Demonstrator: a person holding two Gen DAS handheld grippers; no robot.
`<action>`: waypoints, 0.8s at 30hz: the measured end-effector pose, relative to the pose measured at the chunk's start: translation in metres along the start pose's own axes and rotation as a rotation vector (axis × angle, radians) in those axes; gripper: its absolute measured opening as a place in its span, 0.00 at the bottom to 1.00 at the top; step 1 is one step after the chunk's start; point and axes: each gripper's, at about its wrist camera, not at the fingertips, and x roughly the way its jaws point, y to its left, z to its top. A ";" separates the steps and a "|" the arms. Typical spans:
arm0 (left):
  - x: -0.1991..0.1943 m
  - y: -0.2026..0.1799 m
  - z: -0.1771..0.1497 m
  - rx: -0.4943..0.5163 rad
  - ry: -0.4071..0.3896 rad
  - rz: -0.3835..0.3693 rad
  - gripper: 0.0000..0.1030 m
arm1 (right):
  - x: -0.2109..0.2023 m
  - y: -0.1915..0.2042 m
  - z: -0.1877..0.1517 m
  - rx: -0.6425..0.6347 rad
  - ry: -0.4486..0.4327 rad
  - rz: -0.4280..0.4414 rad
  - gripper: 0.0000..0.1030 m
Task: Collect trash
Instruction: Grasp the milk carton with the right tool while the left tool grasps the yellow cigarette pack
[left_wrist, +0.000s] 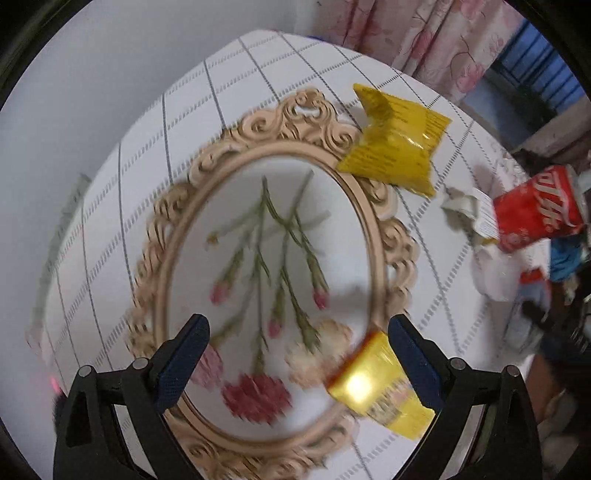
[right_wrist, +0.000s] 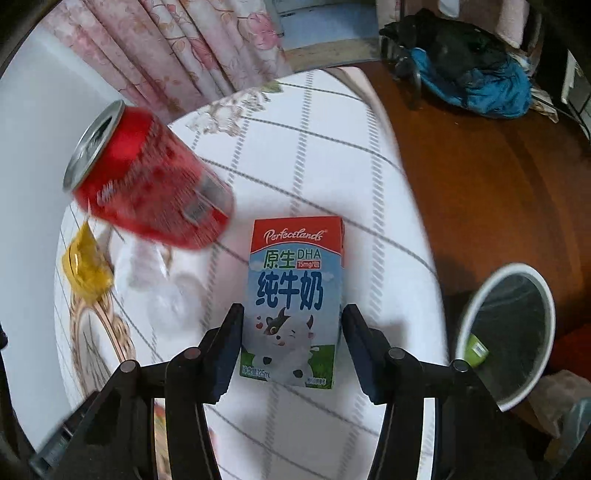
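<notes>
Straddling the milk carton (right_wrist: 293, 302) unclamped, the right hand-held gripper (right_wrist: 291, 343) leaves can (right_wrist: 147, 184), wrappers (left_wrist: 397, 147) uncollected; bin (right_wrist: 506, 332) holds one item.

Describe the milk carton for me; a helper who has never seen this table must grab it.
On the white checked tablecloth, look near the edge beside the white-rimmed bin on the floor. The milk carton stands upright there between the open fingers of the right gripper. Unlike the red can and yellow wrapper, it is a pale blue box with a red top and cartoon cow.
</notes>
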 end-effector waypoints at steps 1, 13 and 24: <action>0.002 0.001 -0.007 -0.026 0.021 -0.024 0.95 | -0.004 -0.006 -0.006 0.002 -0.005 -0.012 0.54; 0.032 -0.050 -0.050 -0.181 0.151 -0.020 0.84 | -0.020 -0.053 -0.049 0.056 -0.025 -0.050 0.54; 0.032 -0.058 -0.103 0.167 0.100 -0.015 0.65 | -0.028 -0.059 -0.078 -0.001 0.047 0.032 0.54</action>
